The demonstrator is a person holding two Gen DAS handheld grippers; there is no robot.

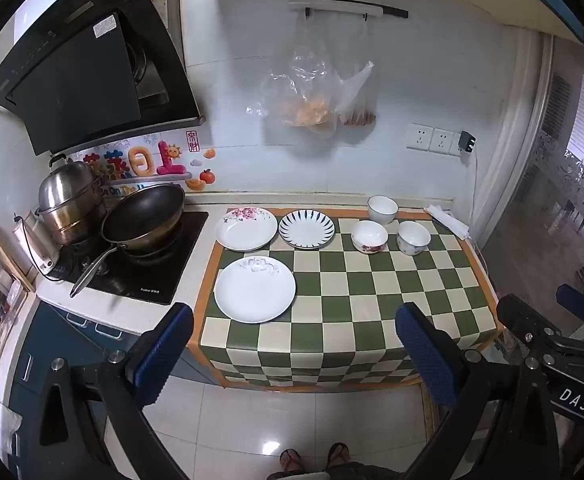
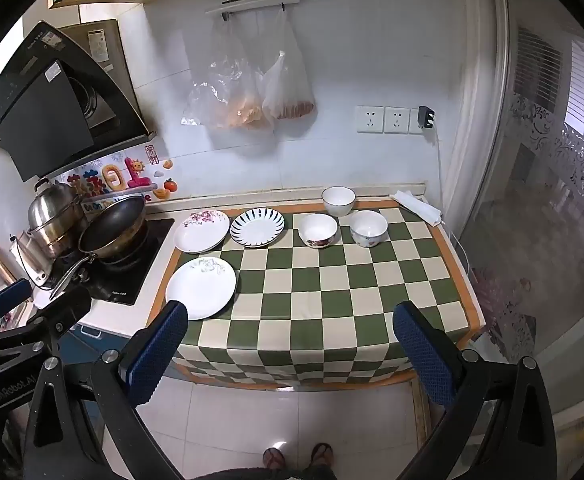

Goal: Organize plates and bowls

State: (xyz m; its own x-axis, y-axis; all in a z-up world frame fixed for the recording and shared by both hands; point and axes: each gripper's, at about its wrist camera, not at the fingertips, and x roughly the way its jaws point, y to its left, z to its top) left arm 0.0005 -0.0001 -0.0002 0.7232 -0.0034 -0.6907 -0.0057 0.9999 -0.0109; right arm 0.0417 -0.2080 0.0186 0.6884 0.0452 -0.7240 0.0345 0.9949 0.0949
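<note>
Three plates lie on the green checked cloth [image 1: 371,300]: a plain white plate [image 1: 254,290] [image 2: 200,287] at the front left, a pink-flowered plate [image 1: 246,228] [image 2: 202,230] behind it, and a blue-striped plate [image 1: 307,228] [image 2: 257,227] beside that. Three bowls stand to the right: a white bowl [image 1: 382,209] [image 2: 338,200] at the back, a flowered bowl [image 1: 369,236] [image 2: 317,230] and a blue-patterned bowl [image 1: 413,237] [image 2: 368,228]. My left gripper [image 1: 292,354] and right gripper [image 2: 288,354] hang open in front of the counter, holding nothing.
A wok [image 1: 144,216] and a steel steamer pot [image 1: 70,196] sit on the hob at the left under a black range hood [image 1: 88,76]. Plastic bags [image 1: 311,92] hang on the wall. A folded white cloth [image 1: 447,220] lies at the back right. The person's sandalled feet [image 1: 315,460] show below.
</note>
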